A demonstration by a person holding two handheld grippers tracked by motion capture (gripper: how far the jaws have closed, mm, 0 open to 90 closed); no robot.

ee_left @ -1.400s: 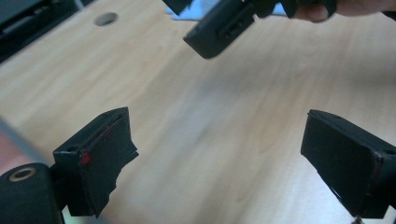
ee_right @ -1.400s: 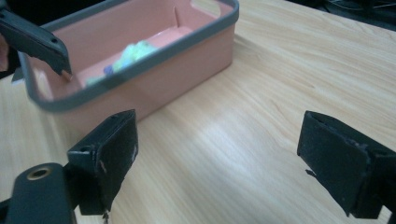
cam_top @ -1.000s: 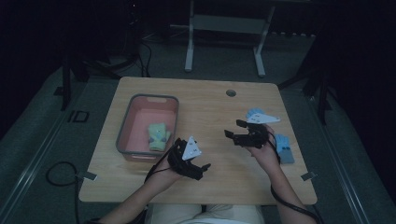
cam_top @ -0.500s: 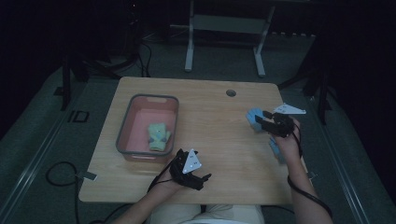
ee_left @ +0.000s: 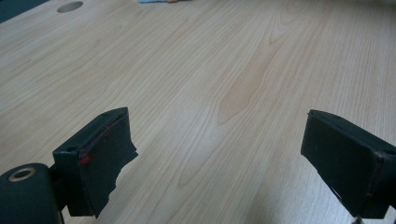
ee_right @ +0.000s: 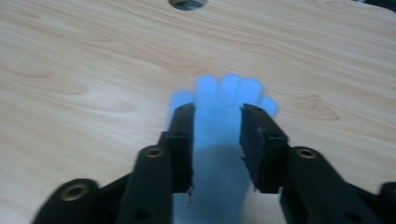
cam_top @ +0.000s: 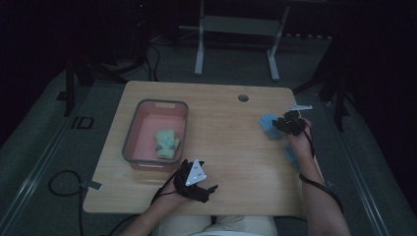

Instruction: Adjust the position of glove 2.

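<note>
Pale wood-grain desk [cam_top: 231, 132] under dim light carries the blue glove [ee_right: 223, 126] near its right edge, flat, fingers spread toward the cable hole [ee_right: 187, 3]. You can expect it to be light, soft and limp, a fuzzy knit that bunches; take it across the palm, where it sits between your right gripper [ee_right: 215, 122] jaws, which have just been closing and bracket it without clearly pinching. Your left gripper [ee_left: 224, 140] stands open over bare desk. A green glove [cam_top: 166, 142] lies in the pink bin [cam_top: 132, 132].

Dim high view; blurred, brighter gripper views
</note>
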